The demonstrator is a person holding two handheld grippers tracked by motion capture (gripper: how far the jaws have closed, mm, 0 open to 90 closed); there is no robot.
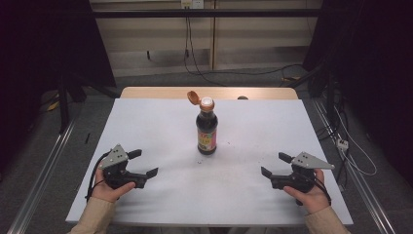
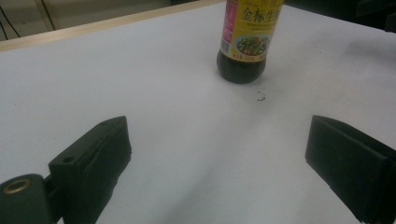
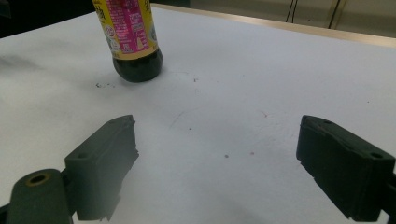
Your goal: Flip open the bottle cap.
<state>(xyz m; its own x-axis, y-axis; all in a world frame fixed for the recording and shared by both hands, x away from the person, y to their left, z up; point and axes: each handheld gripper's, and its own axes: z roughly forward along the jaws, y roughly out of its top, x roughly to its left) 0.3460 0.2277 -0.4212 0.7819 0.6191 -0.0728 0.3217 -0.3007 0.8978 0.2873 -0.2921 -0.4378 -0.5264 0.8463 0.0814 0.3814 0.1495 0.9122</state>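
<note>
Soy sauce bottle [image 1: 207, 127] upright at table [image 1: 146, 126] centre, flip cap [image 1: 194, 97] hinged open. Left gripper [image 1: 144, 163] and right gripper [image 1: 274, 165] released, empty, well apart from it. Off-centre contact could topple the uncapped bottle, spilling sauce.

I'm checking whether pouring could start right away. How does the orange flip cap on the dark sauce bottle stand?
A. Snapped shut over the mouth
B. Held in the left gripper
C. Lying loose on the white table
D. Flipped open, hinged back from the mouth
D: in the high view the orange flip cap tilts back beside the pale exposed mouth of the dark sauce bottle.
</note>
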